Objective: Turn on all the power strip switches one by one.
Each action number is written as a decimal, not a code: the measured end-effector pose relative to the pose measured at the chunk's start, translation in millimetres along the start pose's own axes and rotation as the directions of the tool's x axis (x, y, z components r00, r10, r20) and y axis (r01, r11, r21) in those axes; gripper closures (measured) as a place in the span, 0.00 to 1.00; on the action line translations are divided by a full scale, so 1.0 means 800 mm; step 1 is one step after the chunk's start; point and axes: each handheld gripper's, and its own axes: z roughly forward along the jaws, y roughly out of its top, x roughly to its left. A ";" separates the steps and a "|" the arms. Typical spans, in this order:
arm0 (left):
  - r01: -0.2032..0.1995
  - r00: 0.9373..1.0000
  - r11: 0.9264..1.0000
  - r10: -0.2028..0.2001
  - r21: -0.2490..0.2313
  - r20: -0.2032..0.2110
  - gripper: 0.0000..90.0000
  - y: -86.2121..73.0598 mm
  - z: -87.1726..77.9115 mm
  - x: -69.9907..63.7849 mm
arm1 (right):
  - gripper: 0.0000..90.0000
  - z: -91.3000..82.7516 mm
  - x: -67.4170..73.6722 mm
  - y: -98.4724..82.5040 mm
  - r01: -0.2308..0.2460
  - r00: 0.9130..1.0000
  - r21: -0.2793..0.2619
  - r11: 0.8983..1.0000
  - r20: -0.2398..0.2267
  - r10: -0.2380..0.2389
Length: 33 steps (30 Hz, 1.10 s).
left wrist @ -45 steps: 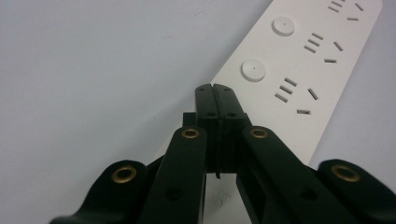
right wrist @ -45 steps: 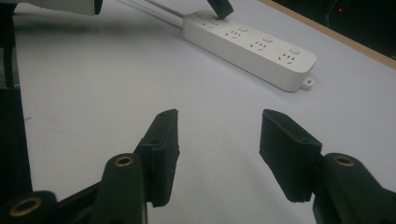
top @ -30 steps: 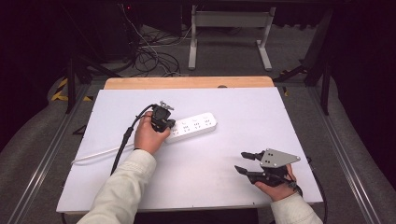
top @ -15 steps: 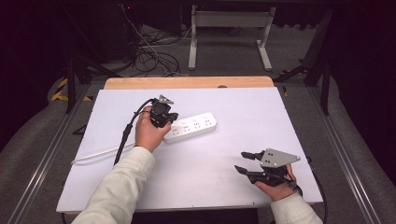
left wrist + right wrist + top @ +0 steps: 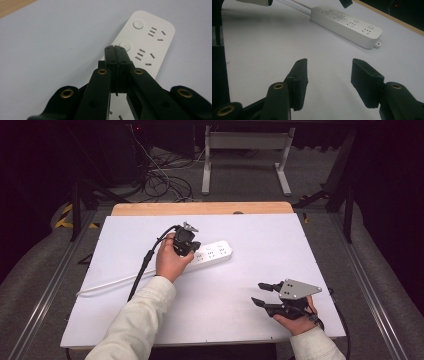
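Left gripper [image 5: 115,50] fingers closed on nothing, tips over the power strip [image 5: 212,252] by a round button. Right gripper [image 5: 328,75] fingers open, well short of the strip, above worktop [image 5: 260,240].

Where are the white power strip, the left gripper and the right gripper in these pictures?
white power strip [image 5: 216,251]: high view, on its top face with the sockets.
left gripper [image 5: 116,49]: left gripper view, at the tips of its closed jaws.
right gripper [image 5: 329,75]: right gripper view, midway between its open jaws.
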 end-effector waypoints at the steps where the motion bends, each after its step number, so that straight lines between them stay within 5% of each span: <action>1: 0.002 1.000 1.000 -0.002 0.002 0.002 1.00 0.000 0.002 0.001 | 0.53 0.000 0.000 0.000 0.000 1.000 0.000 1.000 -0.001 0.000; 17: -0.005 1.000 0.999 0.006 0.049 -0.013 1.00 -0.005 0.016 0.002 | 0.53 0.000 0.000 0.000 0.001 1.000 0.000 1.000 -0.002 -0.001; 33: -0.009 1.000 0.999 0.010 0.042 -0.021 1.00 -0.008 0.019 -0.001 | 0.53 -0.001 0.000 0.000 0.001 1.000 0.001 1.000 -0.002 -0.001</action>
